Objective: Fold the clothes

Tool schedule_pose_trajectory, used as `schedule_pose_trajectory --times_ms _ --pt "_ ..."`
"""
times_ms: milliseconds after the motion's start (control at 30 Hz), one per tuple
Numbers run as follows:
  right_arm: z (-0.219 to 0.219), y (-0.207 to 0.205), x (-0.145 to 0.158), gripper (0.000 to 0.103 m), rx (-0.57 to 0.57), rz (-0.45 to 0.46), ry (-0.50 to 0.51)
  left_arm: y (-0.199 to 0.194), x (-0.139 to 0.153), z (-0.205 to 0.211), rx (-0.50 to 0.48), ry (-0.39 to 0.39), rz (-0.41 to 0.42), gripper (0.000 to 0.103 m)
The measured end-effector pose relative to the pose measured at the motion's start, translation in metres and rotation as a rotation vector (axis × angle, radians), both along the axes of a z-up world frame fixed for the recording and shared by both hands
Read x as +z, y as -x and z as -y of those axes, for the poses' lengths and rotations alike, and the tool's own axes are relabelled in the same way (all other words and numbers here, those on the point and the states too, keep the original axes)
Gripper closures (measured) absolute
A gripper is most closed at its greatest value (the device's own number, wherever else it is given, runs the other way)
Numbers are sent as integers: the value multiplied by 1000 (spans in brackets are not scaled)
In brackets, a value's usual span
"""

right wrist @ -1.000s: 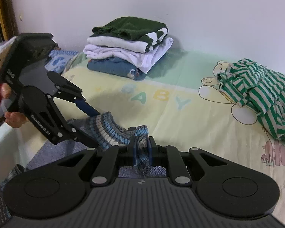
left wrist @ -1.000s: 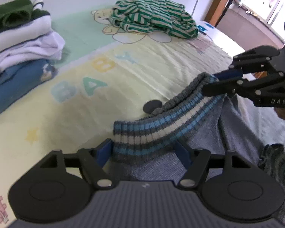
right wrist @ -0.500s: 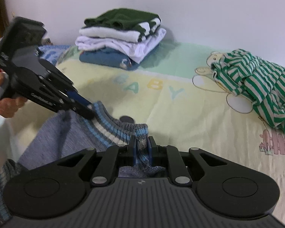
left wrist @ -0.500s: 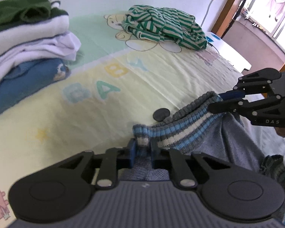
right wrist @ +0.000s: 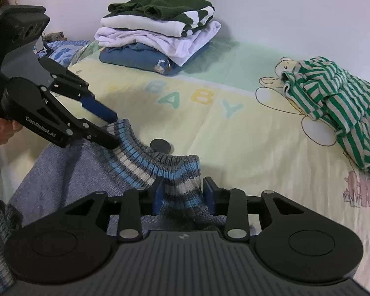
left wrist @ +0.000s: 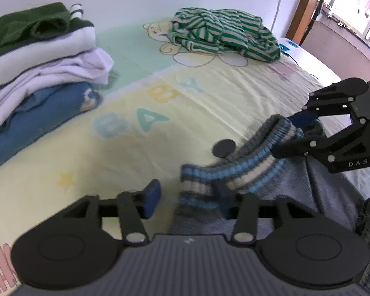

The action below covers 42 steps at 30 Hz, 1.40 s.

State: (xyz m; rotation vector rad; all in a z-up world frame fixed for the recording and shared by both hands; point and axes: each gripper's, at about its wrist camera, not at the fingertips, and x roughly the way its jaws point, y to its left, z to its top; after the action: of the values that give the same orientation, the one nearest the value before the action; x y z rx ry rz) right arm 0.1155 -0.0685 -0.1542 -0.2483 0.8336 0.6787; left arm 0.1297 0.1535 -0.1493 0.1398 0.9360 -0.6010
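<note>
Both wrist views look across a bed (left wrist: 234,103) covered by a pale yellow and green sheet printed with "BABY" and a cartoon bear.

Left gripper (left wrist: 187,197): jaws spread wide, released. The left blue pad stands clear of the fabric. The ribbed hem sits between the pads, against or just in front of the right one; motion blur hides whether they touch. In the right wrist view this same gripper (right wrist: 111,128) shows its 2 fingers apart, with the hem edge at their tips. A hand (right wrist: 0,130) is partly visible at its handle.

Right gripper (right wrist: 182,194): jaws parted, pads flanking a bunched fold of the hem on either side. I cannot tell whether the pads press the cloth. In the left wrist view its tips (left wrist: 288,135) sit at the far end of the hem.

Task item: grey-blue knit sweater (right wrist: 81,170), with a ribbed hem striped in blue, white and grey. The hem is raised off the bed and stretched between the 2 grippers; the body of the sweater hangs toward the near edge of the bed.

Other items:
- Small black disc (right wrist: 161,145) on the sheet, just behind the hem.
- Stack of folded clothes (right wrist: 157,34) at the far left by the wall, dark green on top, then white, then blue.
- Crumpled green-and-white striped garment (right wrist: 338,106) at the far right, over the bear print.
</note>
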Motion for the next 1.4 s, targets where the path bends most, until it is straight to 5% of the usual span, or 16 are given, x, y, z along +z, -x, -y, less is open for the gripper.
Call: schedule_pose_trajectory --times_ms 100,167,367,600,1067,1400 --pt "-3 -6 -1 64 10 -14 1 2 0 5 -18 -14 13 52" --pt "-3 -9 -1 65 16 -25 -4 4 0 5 -43 25 -13 85" --pt "-8 -6 1 87 55 -4 20 15 3 12 -4 9 21 92" --pt "-6 -2 5 90 48 30 14 32 9 30 7 -122 110 97" --pt "8 21 30 91 81 96 -56 75 49 30 98 -99 190 97" --pt "19 46 38 91 136 133 -78 108 54 44 170 -156 206 97"
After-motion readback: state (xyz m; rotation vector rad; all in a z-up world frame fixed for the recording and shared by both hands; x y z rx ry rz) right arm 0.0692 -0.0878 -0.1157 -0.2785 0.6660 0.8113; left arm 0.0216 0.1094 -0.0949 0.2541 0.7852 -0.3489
